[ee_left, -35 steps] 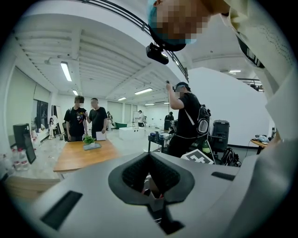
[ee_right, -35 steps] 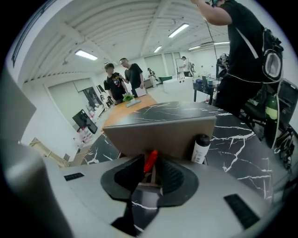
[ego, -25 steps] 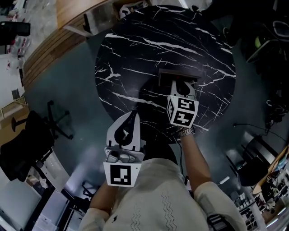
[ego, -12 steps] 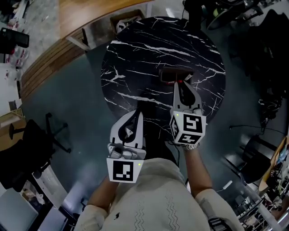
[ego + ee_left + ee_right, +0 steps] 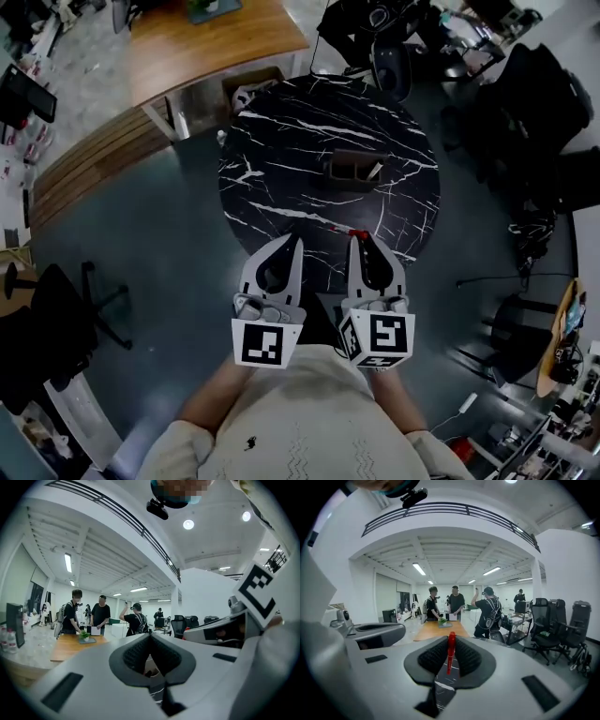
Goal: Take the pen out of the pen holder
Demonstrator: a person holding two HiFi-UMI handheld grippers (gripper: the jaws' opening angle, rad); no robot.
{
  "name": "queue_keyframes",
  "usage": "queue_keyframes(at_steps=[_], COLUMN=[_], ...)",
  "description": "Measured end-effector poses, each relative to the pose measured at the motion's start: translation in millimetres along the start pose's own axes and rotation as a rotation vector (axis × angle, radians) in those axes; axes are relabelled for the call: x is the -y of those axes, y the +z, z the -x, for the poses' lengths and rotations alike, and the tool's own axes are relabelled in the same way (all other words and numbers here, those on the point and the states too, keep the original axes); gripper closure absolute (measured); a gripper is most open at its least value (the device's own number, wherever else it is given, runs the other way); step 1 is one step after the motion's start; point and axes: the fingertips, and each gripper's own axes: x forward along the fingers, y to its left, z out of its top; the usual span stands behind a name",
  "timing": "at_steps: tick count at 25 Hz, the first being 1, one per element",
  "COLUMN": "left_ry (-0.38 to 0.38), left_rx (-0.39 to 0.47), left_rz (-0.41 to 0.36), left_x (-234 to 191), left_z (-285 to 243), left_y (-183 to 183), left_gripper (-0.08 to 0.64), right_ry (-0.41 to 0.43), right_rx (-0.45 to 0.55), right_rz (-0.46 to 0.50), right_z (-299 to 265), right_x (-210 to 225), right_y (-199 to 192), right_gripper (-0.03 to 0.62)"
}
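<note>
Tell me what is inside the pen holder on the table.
Inside the dark rectangular pen holder, one slim white pen leans at its right end. The rest of its inside is too dark to see. The red pen is out, clamped in the right gripper fingers.

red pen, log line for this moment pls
right gripper: shut on red pen | red pen: out of pen holder | left gripper: shut, empty | pen holder: on table
</note>
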Motion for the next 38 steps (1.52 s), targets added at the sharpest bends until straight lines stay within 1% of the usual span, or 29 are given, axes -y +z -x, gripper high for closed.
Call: queue_keyframes(at_steps=[3, 4, 7, 13, 15, 16, 19, 20, 21, 22, 24, 25, 27, 31, 34, 38], left_ry=[-0.099, -0.117, -0.14, -0.17, -0.173, -0.171, -0.142, -0.148, -0.162, -0.163, -0.131, -0.128, -0.147, -0.187, -0.2, -0.209], left_rx=[-0.031, -0.029, -0.009, -0.017, -0.016, -0.018, -0.026, -0.034, -0.044, -0.05, -0.051, -0.055, -0.067, -0.072, -0.055, -0.041], left_rz=[-0.172, -0.191, -0.189, -0.246, -0.246, -0.234, -0.126, -0.142, -0.186, -0.189, -0.084, -0.057, -0.056, -0.096, -0.11, -0.106], left_x=[13.4, 16.4, 21.0, 24.9, 24.6, 24.1, 19.9, 18.8, 18.5, 18.3, 18.5, 19.9, 24.5, 34.7, 42.6, 48.5], left_z=[16.3, 21.3, 36.3, 63.3, 68.8, 71.3, 76.7, 77.4, 78.0, 78.9, 81.3, 82.1, 83.1, 83.9, 83.2, 80.0], left_y=[5.7, 7.9, 11.6, 8.6, 6.1, 4.5, 1.9, 2.1, 2.5, 2.4, 0.9, 0.1, -1.8, -2.5, 0.0, 3.0], left_gripper=[0.549, 0.549, 0.549, 0.549, 0.549, 0.549, 0.549, 0.549, 0.549, 0.549, 0.549, 0.549, 0.549, 0.549, 0.549, 0.549], right_ry=[-0.038, -0.051, -0.078, -0.094, -0.088, -0.085, -0.076, -0.07, -0.061, -0.045, 0.008, 0.036, 0.078, 0.116, 0.126, 0.118], right_rx=[0.01, 0.011, 0.017, 0.029, 0.027, 0.025, 0.019, 0.016, 0.012, 0.007, 0.003, 0.001, -0.007, -0.013, 0.019, 0.068], right_rz=[-0.012, -0.014, -0.013, -0.001, -0.007, -0.011, -0.035, -0.046, -0.055, -0.059, -0.058, -0.056, -0.039, 0.002, 0.032, 0.08], right_z=[30.4, 37.5, 53.2, 66.4, 69.0, 70.3, 71.5, 70.7, 69.9, 69.3, 68.3, 67.8, 66.9, 66.3, 71.2, 79.8], right_x=[-15.8, -18.4, -24.2, -40.3, -47.7, -50.8, -55.9, -56.2, -56.3, -56.9, -60.7, -63.6, -68.8, -72.8, -73.0, -73.5], right_y=[-4.5, -5.2, -6.0, -9.1, -12.9, -14.9, -17.4, -17.0, -16.1, -14.9, -12.1, -11.0, -10.8, -11.4, -6.3, 0.2], right_gripper=[0.531, 0.531, 0.531, 0.531, 0.531, 0.531, 0.531, 0.531, 0.531, 0.531, 0.531, 0.531, 0.531, 0.531, 0.531, 0.531])
